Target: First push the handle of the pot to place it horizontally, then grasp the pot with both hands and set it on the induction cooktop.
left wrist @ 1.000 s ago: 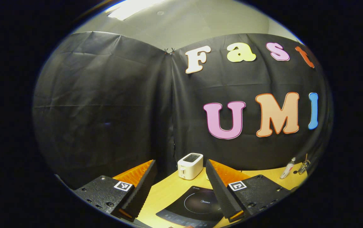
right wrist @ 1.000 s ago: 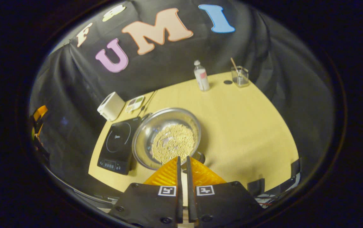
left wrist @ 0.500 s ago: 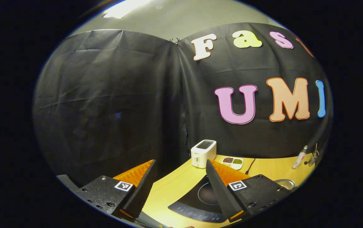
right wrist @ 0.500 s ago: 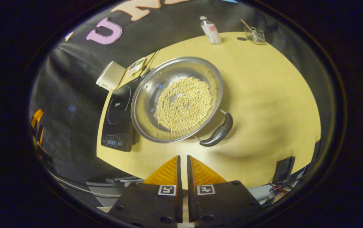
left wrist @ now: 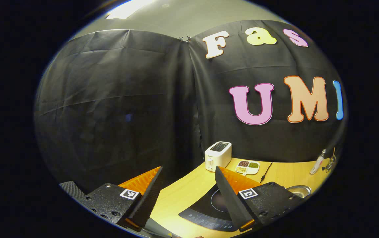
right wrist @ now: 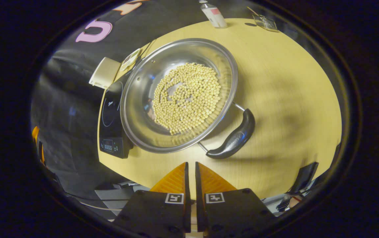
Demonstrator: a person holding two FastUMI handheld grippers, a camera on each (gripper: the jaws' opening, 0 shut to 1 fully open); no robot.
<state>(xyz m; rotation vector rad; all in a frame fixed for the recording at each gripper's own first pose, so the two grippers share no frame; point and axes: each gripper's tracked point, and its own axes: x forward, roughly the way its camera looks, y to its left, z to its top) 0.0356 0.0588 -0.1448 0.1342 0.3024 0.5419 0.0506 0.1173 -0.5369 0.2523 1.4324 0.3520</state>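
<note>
A steel pot (right wrist: 136,99) holding pale beans sits on the yellow table (right wrist: 275,82), its black side handle (right wrist: 234,138) pointing to the lower right in the right gripper view. My right gripper (right wrist: 190,165) is shut with nothing between its fingers, hovering above the table's near edge, just short of that handle. The black induction cooktop (right wrist: 110,115) lies to the left of the pot, touching or partly under its rim. In the left gripper view, my left gripper (left wrist: 187,172) stands open above the cooktop (left wrist: 206,211), and the pot's rim (left wrist: 297,190) peeks past its right finger.
A white toaster (left wrist: 218,154) and a small divided dish (left wrist: 247,167) stand at the back by the black cloth wall. A bottle (right wrist: 211,13) and a glass jar (right wrist: 264,22) with a stick sit at the table's far side. A cable (left wrist: 264,172) runs to the cooktop.
The right gripper has moved down and closer to the pot, whose handle now looks nearer. The left gripper view has swung right, bringing the divided dish fully into sight.
</note>
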